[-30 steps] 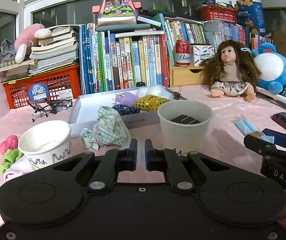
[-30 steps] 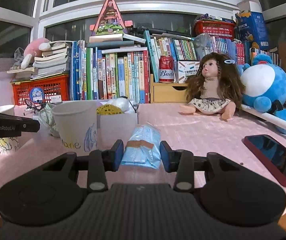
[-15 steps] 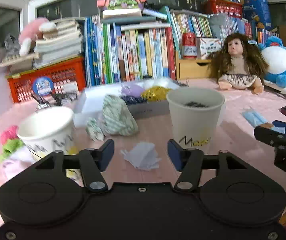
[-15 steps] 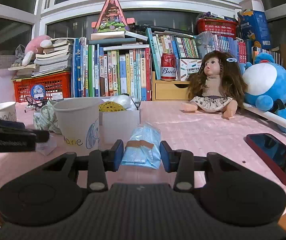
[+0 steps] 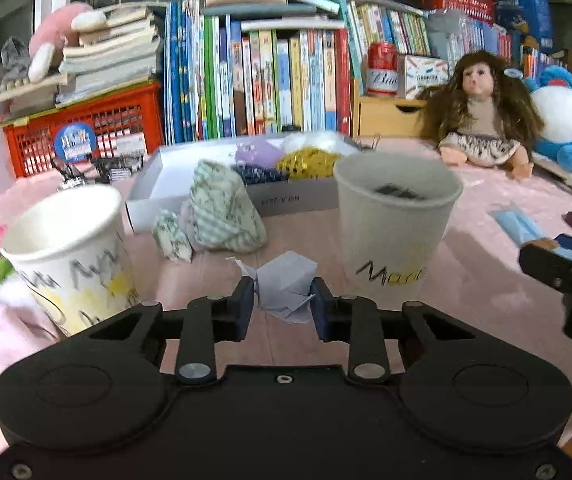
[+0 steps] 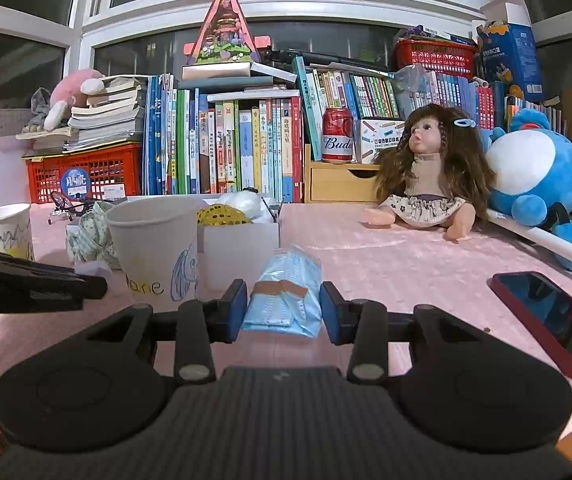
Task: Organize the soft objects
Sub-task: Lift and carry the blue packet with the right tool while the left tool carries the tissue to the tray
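Left wrist view: left gripper jaws closing around crumpled pale tissue on pink counter at 6 o'clock, light, crushable, pinch mid-bulk; right gripper jaws part-open, flanking soft slippery mask pack, contact unclear.

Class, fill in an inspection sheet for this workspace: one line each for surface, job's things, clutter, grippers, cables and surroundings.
Surface: pink tablecloth, crowded on its left side.
Job's things: crumpled pale tissue; blue mask pack; folded green checked cloth; white box holding soft items.
Clutter: two paper cups, red phone, doll, blue plush.
Grippers: left gripper closing, jaws at the tissue's sides; right gripper straddles the mask pack, contact unclear.
Cables: nothing seen.
Surroundings: upright books, red crate, dark windows behind.
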Available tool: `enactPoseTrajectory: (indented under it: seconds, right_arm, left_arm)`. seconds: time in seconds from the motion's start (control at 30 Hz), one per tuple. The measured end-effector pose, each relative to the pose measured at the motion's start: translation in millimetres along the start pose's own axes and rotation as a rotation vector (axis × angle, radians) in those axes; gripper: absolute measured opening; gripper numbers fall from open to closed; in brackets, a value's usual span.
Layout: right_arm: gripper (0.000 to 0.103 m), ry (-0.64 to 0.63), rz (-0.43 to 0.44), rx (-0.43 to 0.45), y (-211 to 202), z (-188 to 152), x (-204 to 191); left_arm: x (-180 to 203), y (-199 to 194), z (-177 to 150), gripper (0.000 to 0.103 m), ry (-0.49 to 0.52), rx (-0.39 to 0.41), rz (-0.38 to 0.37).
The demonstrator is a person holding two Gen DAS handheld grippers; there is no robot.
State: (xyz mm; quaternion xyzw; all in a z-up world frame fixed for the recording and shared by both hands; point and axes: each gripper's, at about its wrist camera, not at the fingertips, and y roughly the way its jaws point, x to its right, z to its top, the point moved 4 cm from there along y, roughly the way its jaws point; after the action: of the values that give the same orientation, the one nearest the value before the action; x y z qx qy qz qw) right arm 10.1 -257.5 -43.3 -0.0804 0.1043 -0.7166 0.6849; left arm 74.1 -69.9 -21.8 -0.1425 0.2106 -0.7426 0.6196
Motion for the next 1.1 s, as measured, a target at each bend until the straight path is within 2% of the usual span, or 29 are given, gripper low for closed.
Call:
enactPoseTrajectory:
  seconds: [0.37, 0.57, 0.67, 0.83, 1.1]
  right_arm:
    - [0.045, 0.066, 0.039, 0.026, 16, 41, 18]
    - [0.045, 0.119, 0.105, -0.002, 39, 78, 26]
    - [0.045, 0.122, 0.151, -0.032, 55, 97, 24]
    - [0.045, 0.128, 0.252, -0.182, 98, 127, 13]
    - [0.045, 0.236, 0.3, -0.399, 172, 145, -2]
  left_arm:
    - [-13, -46, 56, 0.028, -0.025, 0.125, -0.019]
    - [-28, -44, 100, 0.028, -0.043, 0.106, -0.066]
    - [-37, -30, 122, 0.028, -0.05, 0.056, -0.088]
    - [-58, 15, 154, 0.028, -0.146, -0.096, -0.146]
    - [-85, 98, 184, 0.028, -0.271, -0.288, -0.152]
